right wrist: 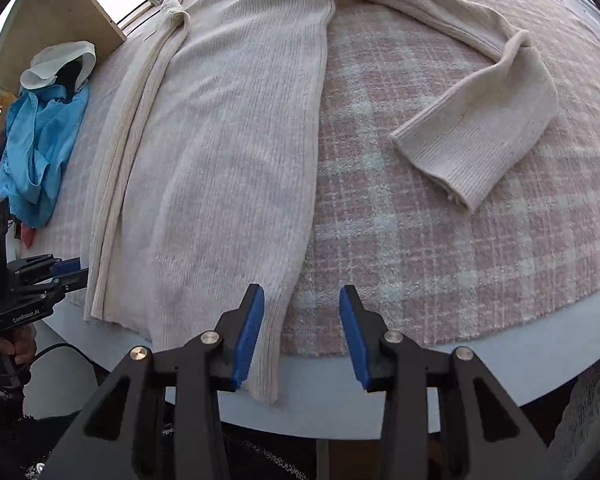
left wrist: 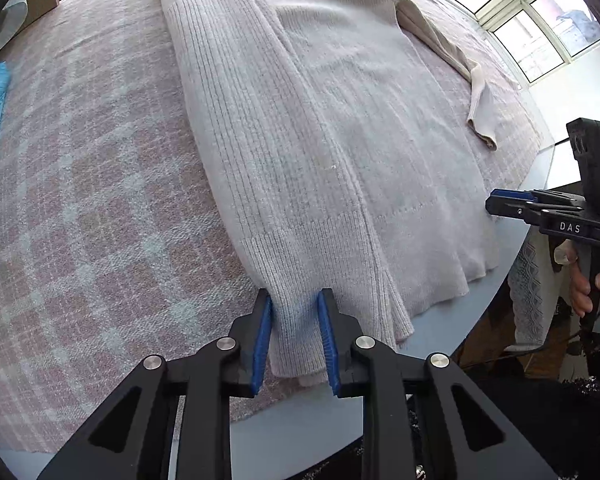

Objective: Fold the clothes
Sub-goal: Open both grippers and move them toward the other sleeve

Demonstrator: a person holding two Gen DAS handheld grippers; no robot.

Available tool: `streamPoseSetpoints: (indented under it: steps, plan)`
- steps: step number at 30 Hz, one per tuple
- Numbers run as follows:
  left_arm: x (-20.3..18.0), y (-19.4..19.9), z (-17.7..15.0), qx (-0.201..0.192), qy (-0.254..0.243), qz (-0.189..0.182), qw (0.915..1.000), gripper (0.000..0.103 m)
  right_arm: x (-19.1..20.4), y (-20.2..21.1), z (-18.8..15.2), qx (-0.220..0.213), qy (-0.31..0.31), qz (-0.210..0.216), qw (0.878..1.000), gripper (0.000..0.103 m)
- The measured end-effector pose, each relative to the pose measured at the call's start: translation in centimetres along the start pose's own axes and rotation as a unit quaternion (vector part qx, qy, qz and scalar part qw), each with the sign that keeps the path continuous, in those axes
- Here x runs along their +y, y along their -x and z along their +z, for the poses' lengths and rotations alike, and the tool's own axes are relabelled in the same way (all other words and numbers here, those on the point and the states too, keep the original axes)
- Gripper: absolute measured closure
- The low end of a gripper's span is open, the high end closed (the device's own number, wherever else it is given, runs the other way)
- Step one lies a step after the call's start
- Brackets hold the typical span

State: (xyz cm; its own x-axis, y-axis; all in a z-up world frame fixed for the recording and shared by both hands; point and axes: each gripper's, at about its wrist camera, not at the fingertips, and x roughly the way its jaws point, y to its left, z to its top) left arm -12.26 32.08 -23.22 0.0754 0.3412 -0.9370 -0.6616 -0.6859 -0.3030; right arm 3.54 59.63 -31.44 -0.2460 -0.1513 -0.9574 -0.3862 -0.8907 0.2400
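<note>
Left gripper (left wrist: 294, 338) sits at the bottom centre of the left wrist view with its blue pads (left wrist: 260, 344) apart, and the ribbed cuff end of a folded sleeve (left wrist: 296, 320) lies between them; whether the pads actually press the knit I cannot tell. That sleeve belongs to a cream knitted sweater (left wrist: 340, 120), which stretches from the bottom centre up to the top of the frame, lying flat on a pink and white checked cloth (left wrist: 80, 200) that covers a pale grey table (left wrist: 440, 332). At the right edge of the same view the right gripper (left wrist: 496, 202) shows side-on, held by a hand (left wrist: 584, 284), near the table's edge and apart from the sweater. In the right wrist view the right gripper (right wrist: 302, 336) fills the bottom centre, jaws wide apart with nothing clamped; the sweater's hem corner (right wrist: 266, 360) hangs over the table edge just beside the left-hand pad (right wrist: 248, 336). The other sleeve (right wrist: 480, 132) lies bent on the cloth in the upper right of that frame, its cuff pointing toward the lower centre. A crumpled blue garment (right wrist: 40, 140) rests at the left edge, with a white item (right wrist: 56, 64) above it and a wooden board (right wrist: 56, 12) in the upper left
</note>
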Motion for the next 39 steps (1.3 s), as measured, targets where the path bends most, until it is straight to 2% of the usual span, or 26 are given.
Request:
streamPoseSetpoints:
  steps: [3,6,7,8,12,14,16,18,21,23,28,30,31,32,34,37,39]
  plan:
    - [-0.1,0.2,0.0,-0.002,-0.009,0.001,1.0,0.09,0.9,-0.3,-0.6,-0.002,0.011,-0.015,1.0,0.063]
    - [-0.5,0.4,0.0,-0.004,-0.022,0.009,0.9997,0.091,1.9,-0.5,-0.8,-0.004,0.026,-0.004,1.0,0.064]
    - [-0.7,0.5,0.0,-0.005,-0.028,0.013,0.9995,0.092,2.4,-0.6,-0.8,-0.003,0.042,-0.013,0.999,0.069]
    - [-0.8,0.8,-0.1,-0.007,-0.033,0.017,0.9993,0.092,3.0,-0.8,-0.8,-0.003,0.06,-0.023,0.998,0.096]
    - [-0.6,1.6,-0.2,-0.011,-0.044,0.034,0.9984,0.092,2.9,0.9,0.0,-0.009,0.074,-0.026,0.997,0.098]
    - [-0.3,1.3,-0.4,-0.009,-0.043,0.043,0.9981,0.092,2.1,1.5,0.2,-0.016,0.067,-0.041,0.997,0.098]
    - [0.0,1.1,-0.6,-0.008,-0.043,0.051,0.9977,0.092,1.1,1.2,0.3,-0.009,0.047,-0.035,0.998,0.098]
    - [0.3,0.8,-0.7,-0.006,-0.043,0.059,0.9973,0.092,1.5,0.5,0.2,-0.003,0.057,-0.043,0.997,0.098]
    - [0.6,1.2,-0.5,-0.002,-0.033,0.052,0.9981,0.09,2.3,-0.2,0.3,0.006,0.072,-0.051,0.996,0.097]
    - [0.9,1.8,-0.4,0.0,-0.026,0.05,0.9984,0.086,1.8,1.0,1.1,0.006,0.053,-0.026,0.998,0.097]
    - [0.9,6.1,-0.5,-0.03,-0.034,0.064,0.9969,0.088,-1.5,6.3,4.5,-0.044,-0.014,0.032,0.998,0.097]
    - [0.4,8.0,0.3,-0.048,-0.046,0.062,0.9959,0.088,-2.1,8.8,5.1,-0.079,-0.029,0.034,0.996,0.094]
    - [-0.2,8.5,1.0,-0.055,-0.055,0.058,0.9953,0.088,-2.9,10.0,5.6,-0.098,-0.03,0.017,0.995,0.083]
    - [-1.0,8.6,1.9,-0.059,-0.067,0.053,0.9946,0.088,-4.1,11.1,6.3,-0.115,-0.03,-0.003,0.993,0.065]
    - [-2.6,8.9,3.7,-0.068,-0.091,0.043,0.9927,0.088,-6.5,12.6,7.9,-0.139,-0.038,-0.04,0.989,0.049]
    - [-6.4,7.9,6.7,-0.075,-0.141,0.022,0.987,0.088,-10.3,12.4,10.1,-0.144,-0.073,-0.07,0.984,0.049]
    - [-9.8,6.5,8.9,-0.075,-0.183,0.005,0.9802,0.087,-13.5,12.9,10.7,-0.147,-0.105,-0.051,0.982,0.049]
